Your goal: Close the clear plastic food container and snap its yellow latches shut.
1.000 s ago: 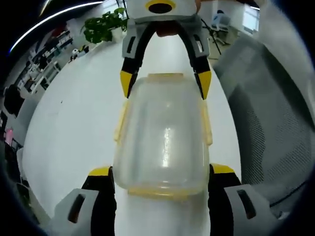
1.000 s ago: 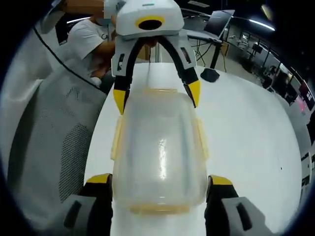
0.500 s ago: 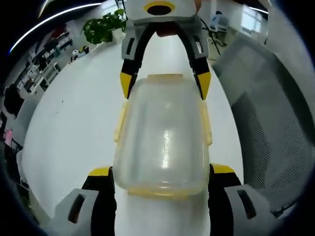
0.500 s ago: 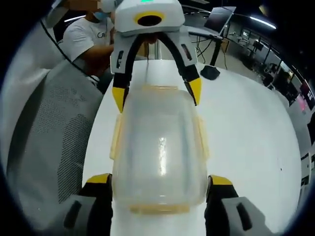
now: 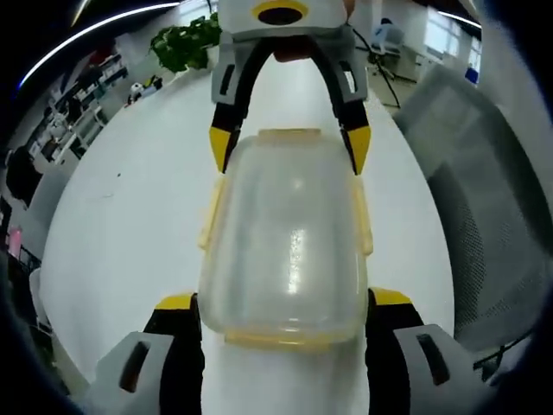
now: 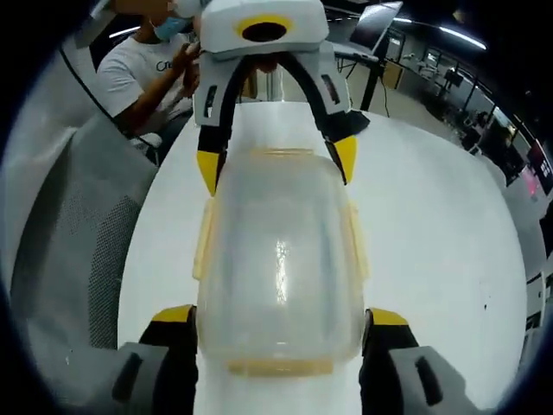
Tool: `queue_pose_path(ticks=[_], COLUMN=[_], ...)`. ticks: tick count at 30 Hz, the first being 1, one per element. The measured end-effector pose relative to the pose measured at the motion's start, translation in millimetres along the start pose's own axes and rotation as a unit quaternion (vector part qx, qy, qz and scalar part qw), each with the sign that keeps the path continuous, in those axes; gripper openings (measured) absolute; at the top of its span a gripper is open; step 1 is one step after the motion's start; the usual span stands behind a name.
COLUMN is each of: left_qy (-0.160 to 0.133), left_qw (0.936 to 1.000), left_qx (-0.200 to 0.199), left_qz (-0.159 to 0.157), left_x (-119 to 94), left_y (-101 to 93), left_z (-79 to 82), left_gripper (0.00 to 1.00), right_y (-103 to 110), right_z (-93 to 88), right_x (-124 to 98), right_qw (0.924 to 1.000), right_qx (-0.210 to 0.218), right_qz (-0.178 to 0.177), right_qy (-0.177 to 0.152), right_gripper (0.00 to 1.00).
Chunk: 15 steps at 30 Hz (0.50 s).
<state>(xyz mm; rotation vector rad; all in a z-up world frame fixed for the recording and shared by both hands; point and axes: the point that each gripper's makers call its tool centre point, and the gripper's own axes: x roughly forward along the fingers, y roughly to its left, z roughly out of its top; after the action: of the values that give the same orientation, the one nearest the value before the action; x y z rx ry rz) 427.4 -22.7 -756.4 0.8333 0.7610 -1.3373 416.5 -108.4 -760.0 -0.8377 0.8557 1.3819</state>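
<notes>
While facing, each hand-held gripper (image 5: 281, 316) (image 6: 281, 316) clamps container (image 5: 285, 242) ends.

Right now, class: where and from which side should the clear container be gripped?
Grip the clear container across its short ends, one gripper per end, as the left gripper and right gripper do: the yellow latches on the long sides stay free.

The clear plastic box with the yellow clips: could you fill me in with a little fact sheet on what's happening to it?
object: clear food container, lid on
latches: yellow latches along its edges; cannot tell if snapped
left hand-held gripper: jaws on either side of one end
right hand-held gripper: jaws on either side of the opposite end
surface: white table
nearby: mesh chair, seated person
</notes>
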Motion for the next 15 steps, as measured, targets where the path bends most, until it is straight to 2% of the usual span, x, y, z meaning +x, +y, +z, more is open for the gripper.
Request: queue_pose_path(ticks=[12, 15], left_qy=[0.002, 0.005], left_qw=[1.0, 1.0], left_qx=[-0.004, -0.003], left_qz=[0.0, 0.0], left_x=[6, 7], left_y=[46.3, 59.6], left_z=[3.0, 2.2], left_gripper=[0.75, 0.75], right_y=[-48, -61], right_z=[-1.5, -1.6], right_x=[-1, -1], right_qw=[1.0, 1.0], right_qx=[-0.005, -0.004], right_qz=[0.003, 0.002], right_qy=[0.006, -0.003], right_gripper=[0.77, 0.77])
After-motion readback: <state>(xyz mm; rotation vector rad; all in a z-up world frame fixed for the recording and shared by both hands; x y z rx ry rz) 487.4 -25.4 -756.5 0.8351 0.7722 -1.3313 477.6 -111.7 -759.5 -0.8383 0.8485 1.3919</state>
